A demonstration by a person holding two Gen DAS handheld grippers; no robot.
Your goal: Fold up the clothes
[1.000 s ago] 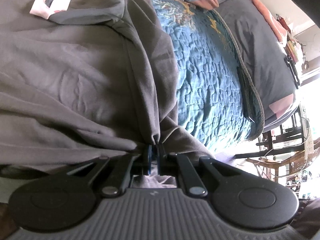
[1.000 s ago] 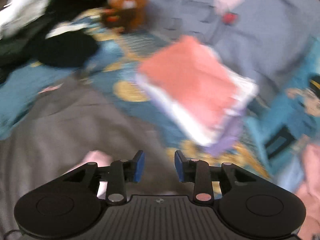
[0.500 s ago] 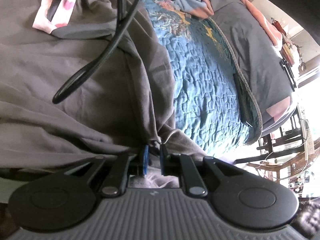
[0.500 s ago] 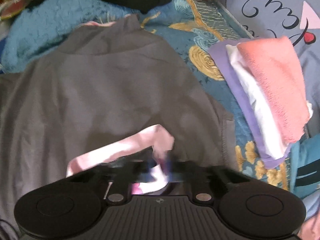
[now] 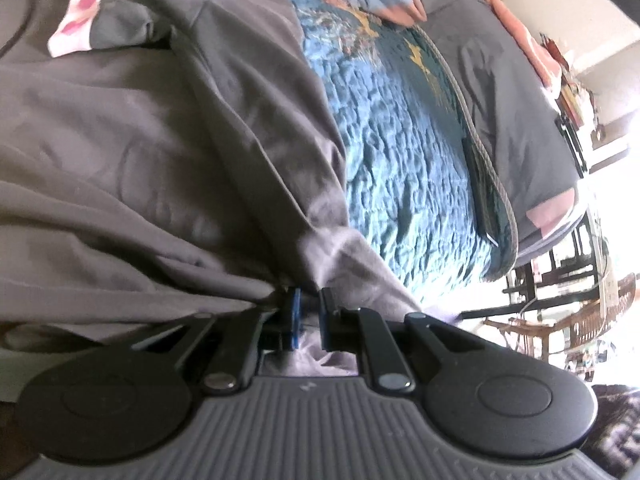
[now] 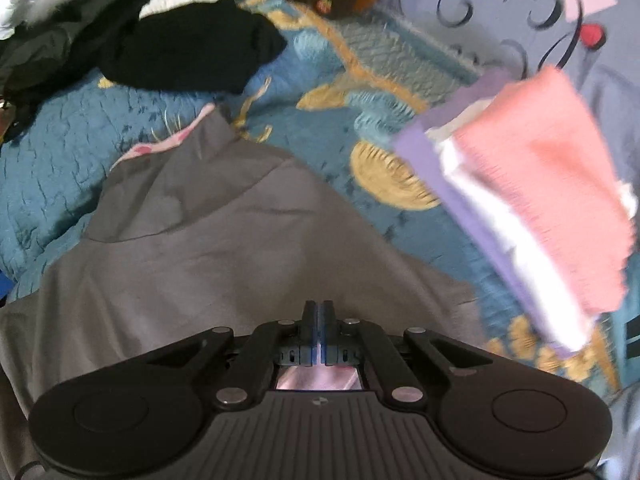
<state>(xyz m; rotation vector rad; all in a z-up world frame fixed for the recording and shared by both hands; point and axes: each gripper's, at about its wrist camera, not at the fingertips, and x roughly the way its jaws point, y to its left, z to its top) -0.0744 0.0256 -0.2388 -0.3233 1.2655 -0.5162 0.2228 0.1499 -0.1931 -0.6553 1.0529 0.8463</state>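
Garment [image 5: 132, 152] edges between both fingers [image 5: 295, 312], quilt [image 5: 400, 152] alongside.

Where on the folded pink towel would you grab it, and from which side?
Grip the folded pink towel at its near fringed edge, coming from the grey garment side: that edge overhangs the white and purple layers beneath, leaving a free lip for the jaws.

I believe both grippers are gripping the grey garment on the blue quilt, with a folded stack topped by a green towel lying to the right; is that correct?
Not quite: the towel on top of the folded stack is pink, not green, as the right wrist view shows. The rest holds: the left gripper and right gripper grip the grey garment on the blue quilt.
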